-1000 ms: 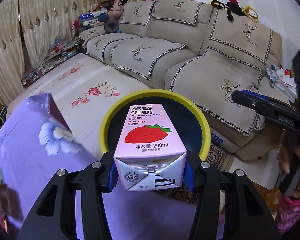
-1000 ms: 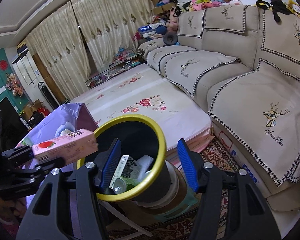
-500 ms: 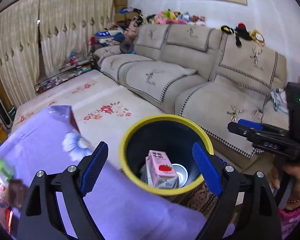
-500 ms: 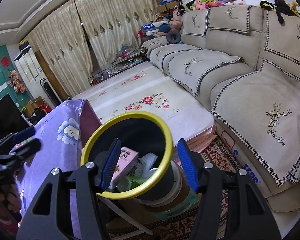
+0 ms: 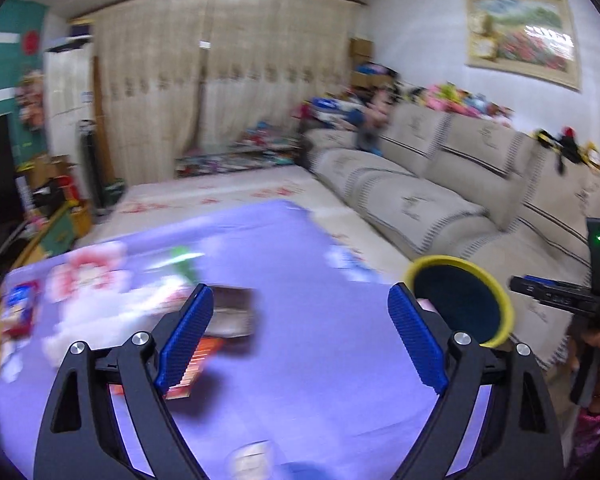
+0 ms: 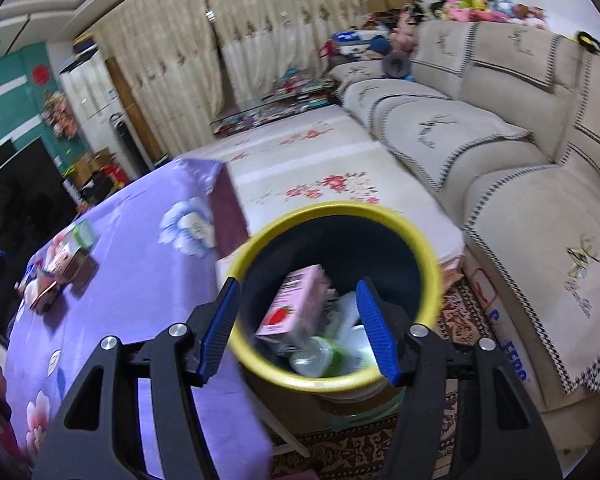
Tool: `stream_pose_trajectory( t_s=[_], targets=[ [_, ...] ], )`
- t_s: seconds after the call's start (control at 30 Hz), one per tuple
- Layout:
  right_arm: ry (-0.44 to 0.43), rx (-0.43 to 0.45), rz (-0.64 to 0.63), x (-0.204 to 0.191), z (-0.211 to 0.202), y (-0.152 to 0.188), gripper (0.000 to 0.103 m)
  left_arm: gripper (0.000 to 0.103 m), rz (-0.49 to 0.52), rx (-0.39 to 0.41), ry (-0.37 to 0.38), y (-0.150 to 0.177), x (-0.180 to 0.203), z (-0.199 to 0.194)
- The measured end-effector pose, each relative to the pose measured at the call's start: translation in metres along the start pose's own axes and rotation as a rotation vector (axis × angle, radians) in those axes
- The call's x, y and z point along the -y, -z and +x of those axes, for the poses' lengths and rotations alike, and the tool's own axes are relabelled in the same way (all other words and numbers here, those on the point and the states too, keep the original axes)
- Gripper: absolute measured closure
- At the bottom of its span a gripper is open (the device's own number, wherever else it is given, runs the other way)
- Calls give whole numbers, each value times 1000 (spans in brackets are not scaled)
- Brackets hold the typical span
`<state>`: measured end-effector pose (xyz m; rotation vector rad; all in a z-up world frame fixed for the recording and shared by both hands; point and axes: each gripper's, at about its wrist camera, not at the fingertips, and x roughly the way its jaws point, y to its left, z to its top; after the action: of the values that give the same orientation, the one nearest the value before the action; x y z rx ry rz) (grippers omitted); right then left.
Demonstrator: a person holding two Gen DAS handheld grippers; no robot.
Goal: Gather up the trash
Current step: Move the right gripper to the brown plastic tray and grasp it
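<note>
Between the blue pads of the left gripper (image 5: pixel 300 340) nothing is held; its jaws have just been opening and stand wide above the purple tablecloth (image 5: pixel 320 380), over blurred wrappers (image 5: pixel 230 312). The right gripper (image 6: pixel 298 328) is likewise released and empty, poised above the yellow-rimmed bin (image 6: pixel 432 268) just beside the table. Inside the bin, the pink milk carton (image 6: pixel 296 304) lies tilted on other trash, beside a green bottle (image 6: pixel 320 356). A beige sofa (image 6: pixel 500 152) stands beyond.
</note>
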<state>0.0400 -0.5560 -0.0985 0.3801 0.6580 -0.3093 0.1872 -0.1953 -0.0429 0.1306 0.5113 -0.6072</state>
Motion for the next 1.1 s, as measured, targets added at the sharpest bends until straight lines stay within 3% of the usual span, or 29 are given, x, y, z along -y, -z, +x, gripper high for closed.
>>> stream_pose_trajectory(
  t_s=[0.27, 0.4, 0.77, 1.1],
  targets=[
    [-108, -65, -145, -93, 31, 1, 45, 15, -105, 65, -230, 32, -115, -32],
    [-177, -98, -208, -140, 46, 3, 45, 15, -146, 78, -306, 49, -148, -36],
    [-315, -178, -444, -263, 95, 10, 39, 13, -239, 103, -298, 58, -165, -40],
    [-291, -249, -548, -307, 145, 13, 29, 13, -222, 112, -289, 58, -151, -42]
  ],
)
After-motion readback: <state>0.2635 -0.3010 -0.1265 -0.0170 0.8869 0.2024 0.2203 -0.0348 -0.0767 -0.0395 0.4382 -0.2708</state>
